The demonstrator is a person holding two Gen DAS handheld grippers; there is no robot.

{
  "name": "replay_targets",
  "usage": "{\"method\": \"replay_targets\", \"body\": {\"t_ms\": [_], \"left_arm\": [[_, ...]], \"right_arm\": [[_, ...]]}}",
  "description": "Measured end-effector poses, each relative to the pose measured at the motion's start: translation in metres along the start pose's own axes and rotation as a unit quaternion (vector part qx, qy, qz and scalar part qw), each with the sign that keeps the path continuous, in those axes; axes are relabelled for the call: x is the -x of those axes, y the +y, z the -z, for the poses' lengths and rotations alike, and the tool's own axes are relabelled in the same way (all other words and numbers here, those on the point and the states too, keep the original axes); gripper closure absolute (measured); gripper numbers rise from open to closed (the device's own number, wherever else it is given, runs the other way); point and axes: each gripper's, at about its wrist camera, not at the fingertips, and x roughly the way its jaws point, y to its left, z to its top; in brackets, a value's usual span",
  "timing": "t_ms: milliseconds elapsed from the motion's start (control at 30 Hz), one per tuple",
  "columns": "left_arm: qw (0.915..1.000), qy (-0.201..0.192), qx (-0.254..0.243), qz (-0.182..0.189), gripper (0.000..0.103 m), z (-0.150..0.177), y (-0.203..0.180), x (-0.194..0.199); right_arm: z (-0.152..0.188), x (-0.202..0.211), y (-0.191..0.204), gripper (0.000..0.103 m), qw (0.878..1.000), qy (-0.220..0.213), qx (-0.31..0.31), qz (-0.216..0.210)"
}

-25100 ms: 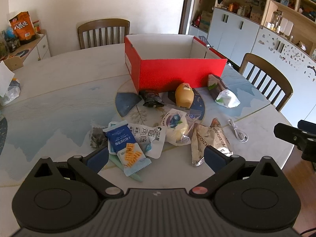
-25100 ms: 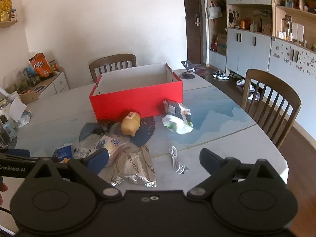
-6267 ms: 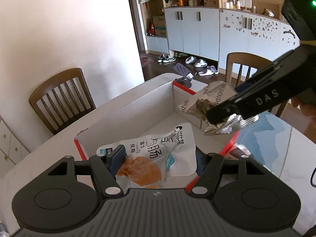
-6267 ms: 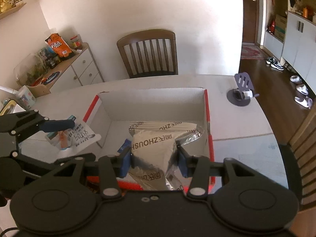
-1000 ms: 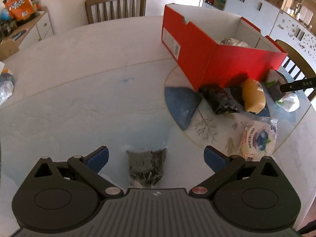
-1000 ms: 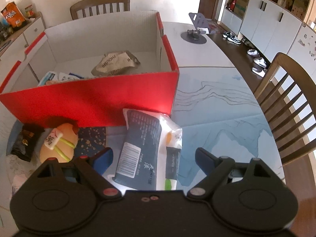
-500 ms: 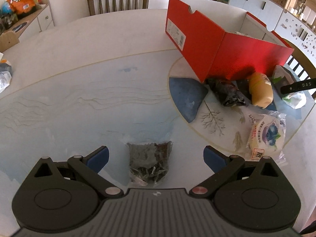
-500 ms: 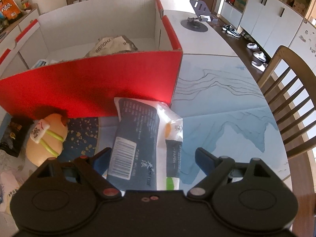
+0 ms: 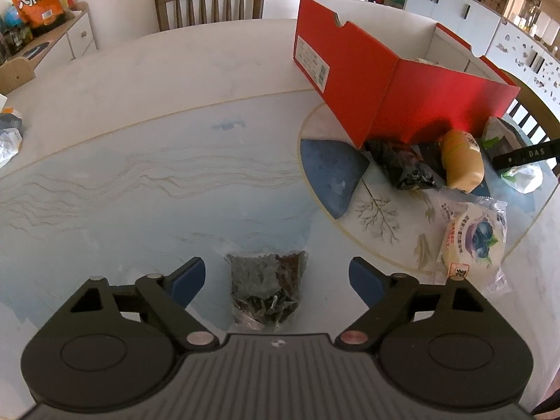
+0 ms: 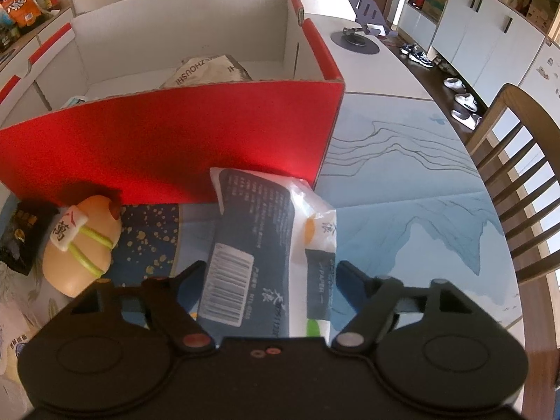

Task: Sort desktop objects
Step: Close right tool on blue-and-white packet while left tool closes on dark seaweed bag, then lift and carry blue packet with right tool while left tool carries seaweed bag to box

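Observation:
My left gripper point(image 9: 276, 278) is open, its blue pads on either side of a small clear bag of dark dried bits point(image 9: 267, 290) lying on the table. My right gripper point(image 10: 267, 280) is open around a navy and white tissue pack point(image 10: 266, 245) lying against the red box point(image 10: 168, 150). The box also shows in the left wrist view point(image 9: 402, 98). A silver snack bag point(image 10: 206, 70) and a blue and white pack point(image 10: 75, 100) lie inside it.
In front of the box lie a yellow bun-shaped toy point(image 10: 82, 248), a black snack bag point(image 10: 21, 234) and a blueberry bread pack point(image 9: 472, 241). Wooden chairs stand at the far side point(image 9: 210, 0) and the right point(image 10: 521, 189). A phone stand point(image 10: 360, 35) sits behind the box.
Both grippers have moved closer and lower over their packs. The left pads now flank the dried-bits bag; the right pads now flank the tissue pack.

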Motion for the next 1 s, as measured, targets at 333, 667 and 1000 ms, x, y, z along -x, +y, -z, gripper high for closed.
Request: {"method": "replay_targets", "body": {"t_ms": [333,667,1000], "left_arm": [[0.9998,0.005,-0.016,-0.006,0.051,0.001,-0.004,0.001],[0.9999,0.002,-0.012,0.005,0.07,0.002,-0.003,0.004],[0.9998,-0.007,-0.007,0.014,0.071,0.0,-0.005,0.01]], "right_arm": [[-0.001,0.003,0.001,0.045,1.0,-0.003,0.008,0.007],[0.004,0.013,-0.003,0.068,1.0,-0.016,0.011,0.005],[0.009,0.031,-0.01,0.074,1.0,-0.028,0.006,0.0]]}}
